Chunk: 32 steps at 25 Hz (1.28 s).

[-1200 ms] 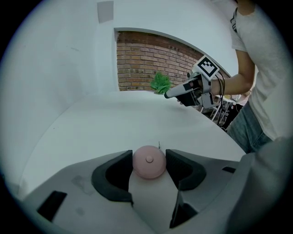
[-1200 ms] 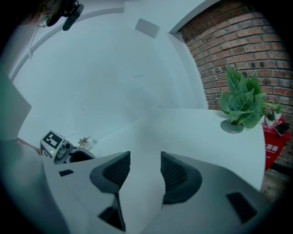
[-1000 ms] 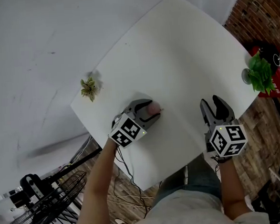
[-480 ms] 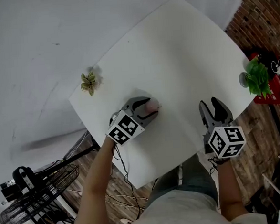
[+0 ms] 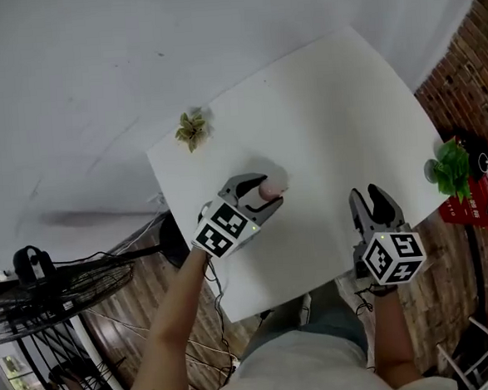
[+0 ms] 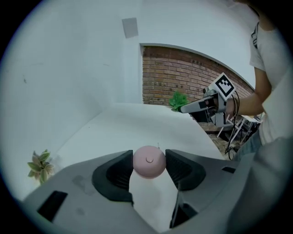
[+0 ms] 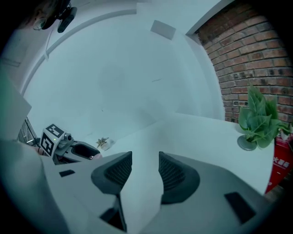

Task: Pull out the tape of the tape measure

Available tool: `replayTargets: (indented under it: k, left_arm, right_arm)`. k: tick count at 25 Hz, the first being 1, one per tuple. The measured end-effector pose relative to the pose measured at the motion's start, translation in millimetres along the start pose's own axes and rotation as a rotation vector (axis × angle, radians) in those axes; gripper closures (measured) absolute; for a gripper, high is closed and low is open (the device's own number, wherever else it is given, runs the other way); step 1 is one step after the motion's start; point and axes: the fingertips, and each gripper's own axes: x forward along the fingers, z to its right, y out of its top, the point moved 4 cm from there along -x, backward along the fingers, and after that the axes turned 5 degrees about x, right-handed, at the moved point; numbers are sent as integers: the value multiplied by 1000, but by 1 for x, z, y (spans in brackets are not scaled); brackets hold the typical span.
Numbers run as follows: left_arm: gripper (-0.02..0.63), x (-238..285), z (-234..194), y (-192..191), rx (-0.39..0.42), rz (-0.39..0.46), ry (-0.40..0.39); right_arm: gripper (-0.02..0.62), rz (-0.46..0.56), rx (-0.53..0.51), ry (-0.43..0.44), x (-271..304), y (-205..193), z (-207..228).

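Observation:
The tape measure (image 5: 268,189) is a small, round, pink case at the middle of the white table (image 5: 322,118). My left gripper (image 5: 270,191) is shut on it, one pad on each side. The left gripper view has the pink case (image 6: 149,161) squeezed between the two dark pads (image 6: 115,176), with a thin tab sticking up behind its top edge. My right gripper (image 5: 367,196) is near the table's front right edge, well to the right of the case. In the right gripper view that gripper (image 7: 145,167) is open with nothing between its jaws.
A small dried plant (image 5: 193,128) stands at the table's far left corner. A green potted plant (image 5: 450,167) sits at the right edge, next to red things on the floor. A fan and cables (image 5: 50,287) lie left of the table on the wood floor.
The head view has shifted, so the table sits more to the right. My left gripper keeps its hold on the pink case. My right gripper stays open, still apart from it.

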Motion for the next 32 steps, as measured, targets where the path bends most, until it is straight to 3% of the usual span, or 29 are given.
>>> replayTargets:
  k: [9, 16, 22, 27, 32]
  left_arm:
    - [383, -70, 12, 10, -219, 114, 167]
    - [383, -126, 20, 18, -301, 210, 257]
    - [383, -169, 32, 18, -310, 273, 289]
    - [383, -195, 39, 17, -247, 271, 302]
    - [383, -213, 49, 10, -198, 257, 316]
  right_arm:
    - [419, 6, -99, 178, 1, 31, -57]
    - [420, -26, -245, 395, 4, 51, -128]
    - [430, -71, -402, 675, -6, 57, -200]
    - [430, -147, -604, 913, -20, 45, -256]
    - [433, -209, -692, 1016, -25, 28, -284]
